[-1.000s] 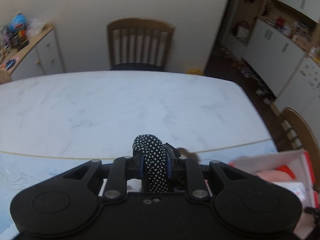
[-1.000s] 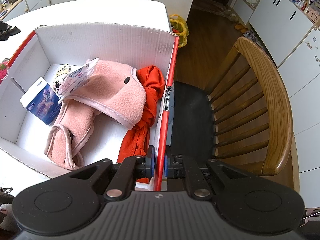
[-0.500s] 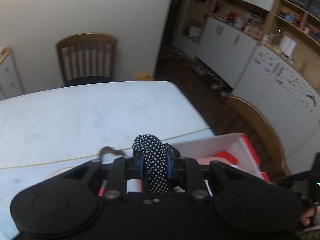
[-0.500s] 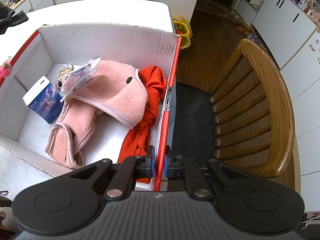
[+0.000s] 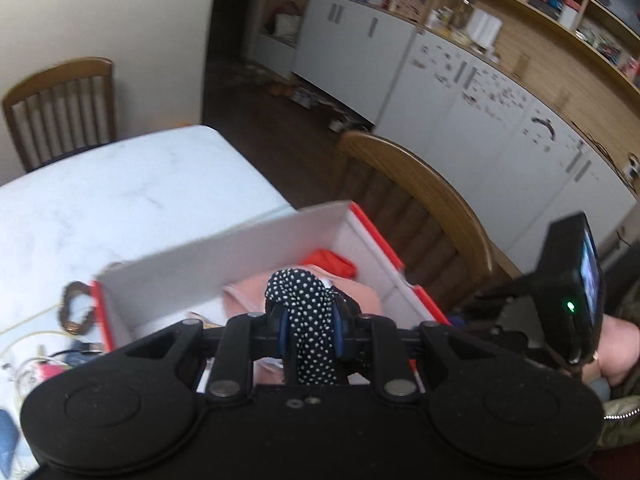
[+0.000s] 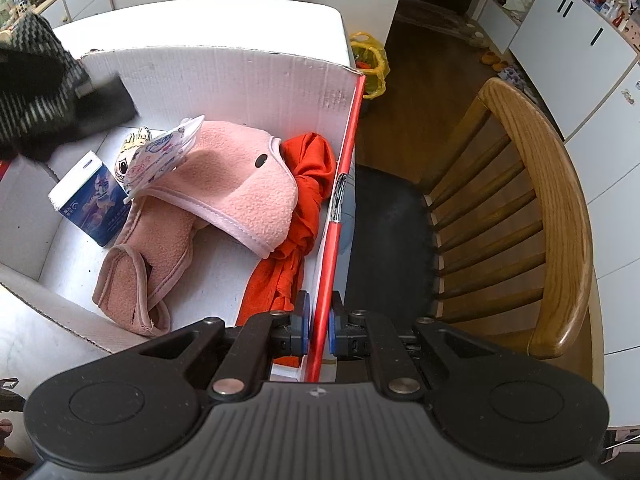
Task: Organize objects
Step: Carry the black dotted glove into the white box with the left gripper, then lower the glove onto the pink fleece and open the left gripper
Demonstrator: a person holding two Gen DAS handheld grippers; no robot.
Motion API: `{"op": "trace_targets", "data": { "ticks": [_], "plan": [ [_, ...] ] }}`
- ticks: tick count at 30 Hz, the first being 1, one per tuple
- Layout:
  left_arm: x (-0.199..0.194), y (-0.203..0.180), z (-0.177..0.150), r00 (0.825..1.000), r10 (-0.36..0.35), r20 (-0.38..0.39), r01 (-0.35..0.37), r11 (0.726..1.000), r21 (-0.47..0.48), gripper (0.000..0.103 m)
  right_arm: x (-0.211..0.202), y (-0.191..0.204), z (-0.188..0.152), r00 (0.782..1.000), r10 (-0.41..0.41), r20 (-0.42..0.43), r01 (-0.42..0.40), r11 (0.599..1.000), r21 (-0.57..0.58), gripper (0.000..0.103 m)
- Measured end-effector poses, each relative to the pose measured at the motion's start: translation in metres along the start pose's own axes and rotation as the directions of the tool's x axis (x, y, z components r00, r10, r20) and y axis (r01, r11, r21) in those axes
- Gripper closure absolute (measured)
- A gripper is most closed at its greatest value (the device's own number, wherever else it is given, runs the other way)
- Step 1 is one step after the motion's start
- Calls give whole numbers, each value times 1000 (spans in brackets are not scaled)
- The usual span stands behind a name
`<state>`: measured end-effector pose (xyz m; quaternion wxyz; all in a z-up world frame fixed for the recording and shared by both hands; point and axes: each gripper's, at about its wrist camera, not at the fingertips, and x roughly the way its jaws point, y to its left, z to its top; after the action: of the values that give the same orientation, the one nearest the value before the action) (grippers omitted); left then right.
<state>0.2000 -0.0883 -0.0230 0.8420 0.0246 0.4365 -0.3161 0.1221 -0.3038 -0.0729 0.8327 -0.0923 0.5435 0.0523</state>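
Inside box (image 6: 248,76): blue carton (image 6: 90,198), print unreadable.

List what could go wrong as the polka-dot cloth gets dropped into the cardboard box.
1. The left tool carries the black polka-dot cloth near the far wall of the white cardboard box with red edges; released early, it might drape over that wall or land on the white marble table.
2. The right tool pinches only the box's thin red side wall; a knock from the left tool could tear or tip it.
3. The cloth may bury the small blue-and-white carton.
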Motion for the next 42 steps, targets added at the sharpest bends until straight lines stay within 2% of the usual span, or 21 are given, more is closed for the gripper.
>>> {"op": "trace_targets", "data": {
  "ticks": [3,9,13,21,28,38,42],
  "plan": [
    [9,-14,-4,999,-36,-30,38,999,40,85,0,0,0,1000,3,1,-3,1000,1,95],
    [35,-29,-17,995,-40,-90,48,995,92,85,0,-1,-1,1000,3,1,-3,1000,0,95],
    [53,-38,-26,993,-14,-117,31,989,141,85,0,-1,-1,1000,3,1,-3,1000,0,95],
    [79,-39,-35,987,-1,-164,28,987,158,85,0,-1,-1,1000,4,1,-4,1000,2,95],
    [104,-33,-42,971,26,-238,15,986,168,84,-1,-1,0,1000,4,1,-4,1000,0,94],
    [120,-28,-44,953,29,-301,20,987,159,83,-1,-1,-1,1000,3,1,-3,1000,0,94],
    [117,-28,-44,953,24,-301,24,988,155,78,-1,-1,-1,1000,4,1,-4,1000,2,94]
  ]
}}
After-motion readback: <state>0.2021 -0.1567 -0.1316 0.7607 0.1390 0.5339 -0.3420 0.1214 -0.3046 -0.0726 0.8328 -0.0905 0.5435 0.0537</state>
